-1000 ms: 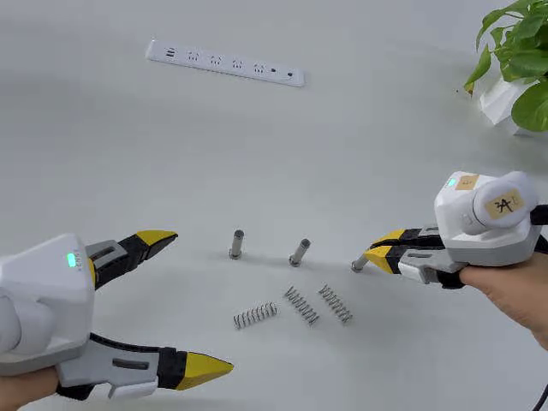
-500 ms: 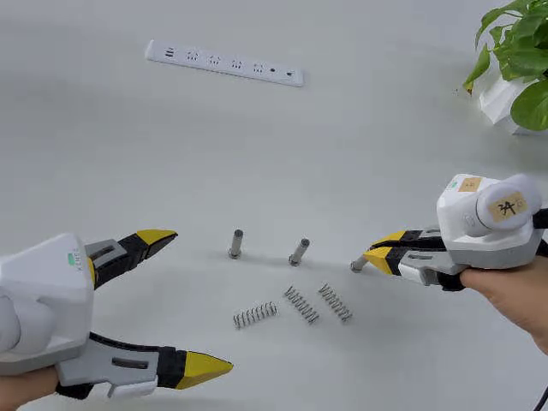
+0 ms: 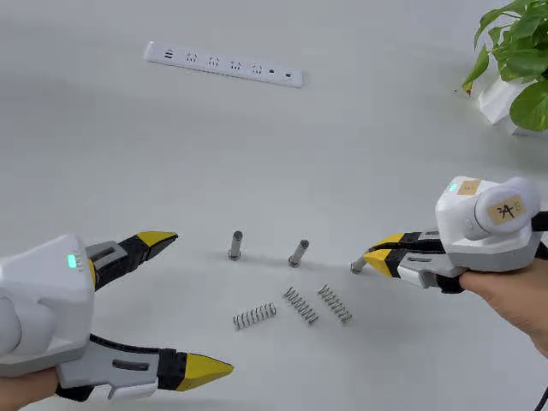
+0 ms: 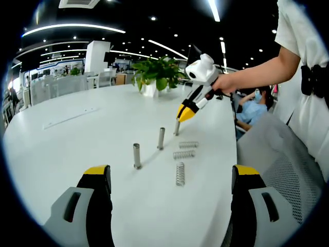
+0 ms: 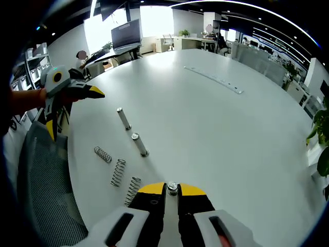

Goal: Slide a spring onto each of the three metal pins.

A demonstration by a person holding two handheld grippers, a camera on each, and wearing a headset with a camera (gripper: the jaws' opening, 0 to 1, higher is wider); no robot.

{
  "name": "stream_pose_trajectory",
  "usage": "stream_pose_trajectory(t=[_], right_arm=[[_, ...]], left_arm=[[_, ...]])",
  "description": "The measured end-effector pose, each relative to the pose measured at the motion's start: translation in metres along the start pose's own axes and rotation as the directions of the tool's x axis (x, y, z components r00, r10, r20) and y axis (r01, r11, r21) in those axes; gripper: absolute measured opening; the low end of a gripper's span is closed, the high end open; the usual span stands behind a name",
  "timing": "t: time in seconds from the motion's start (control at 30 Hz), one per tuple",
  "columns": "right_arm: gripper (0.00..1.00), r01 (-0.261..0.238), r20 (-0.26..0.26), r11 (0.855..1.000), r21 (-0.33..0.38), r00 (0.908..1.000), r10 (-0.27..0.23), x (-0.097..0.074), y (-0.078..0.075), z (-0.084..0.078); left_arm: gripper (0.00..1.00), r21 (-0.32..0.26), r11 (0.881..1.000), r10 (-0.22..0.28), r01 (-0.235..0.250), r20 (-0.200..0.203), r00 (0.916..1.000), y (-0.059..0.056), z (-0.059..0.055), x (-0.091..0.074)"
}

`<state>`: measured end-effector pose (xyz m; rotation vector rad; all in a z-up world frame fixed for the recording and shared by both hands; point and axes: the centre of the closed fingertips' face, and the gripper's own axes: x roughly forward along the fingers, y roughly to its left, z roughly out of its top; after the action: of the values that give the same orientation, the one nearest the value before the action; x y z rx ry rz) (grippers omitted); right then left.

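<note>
White tabletop (image 3: pixel 360 154) in an open-plan office with strip lights overhead. A white power strip (image 3: pixel 224 64) lies toward the far side; no lettering on it can be read. A potted plant (image 3: pixel 514 51) stands at the far right.

Labels: the right gripper (image 3: pixel 370 253) carries a tan sticker (image 3: pixel 505 205) with a dark handwritten mark too small to read, and a smaller orange sticker (image 3: pixel 467 184) beside it. The left gripper (image 3: pixel 203 300) carries a lit green lamp (image 3: pixel 71 259) and no legible writing.

Task objects: three metal pins stand in a row at the centre of the table, namely the left pin (image 3: pixel 236 244), the middle pin (image 3: pixel 299 252) and the right pin (image 3: pixel 358 266). Just in front of them three bare springs lie flat and apart from one another: the left spring (image 3: pixel 255 315), the middle spring (image 3: pixel 300 306) and the right spring (image 3: pixel 335 303). None of them sits on a pin.

Fingers: the right gripper's yellow-tipped jaws are drawn together around the head of the right pin, which appears between their tips in the right gripper view (image 5: pixel 171 188). The left gripper's jaws are spread wide and hold nothing. They touch nothing and hang near the table's front edge, well to the left of the pins and springs.
</note>
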<state>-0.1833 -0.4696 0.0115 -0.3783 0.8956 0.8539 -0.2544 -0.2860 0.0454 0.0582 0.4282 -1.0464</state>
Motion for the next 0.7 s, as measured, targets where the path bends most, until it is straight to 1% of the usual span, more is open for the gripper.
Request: stream_pose_trajectory(t=[0.47, 0.7], right_arm=[[0.10, 0.005, 0.016, 1.000, 0.003, 0.9999, -0.005, -0.0031, 0.0024, 0.0028], [0.14, 0.008, 0.028, 1.000, 0.006, 0.9996, -0.009, -0.0056, 0.0031, 0.0047]], left_arm=[[0.97, 0.004, 1.000, -0.007, 0.007, -0.002, 1.0000, -0.0028, 0.0024, 0.0010], [0.97, 0.009, 1.000, -0.008, 0.008, -0.005, 1.0000, -0.0033, 0.0033, 0.0009]])
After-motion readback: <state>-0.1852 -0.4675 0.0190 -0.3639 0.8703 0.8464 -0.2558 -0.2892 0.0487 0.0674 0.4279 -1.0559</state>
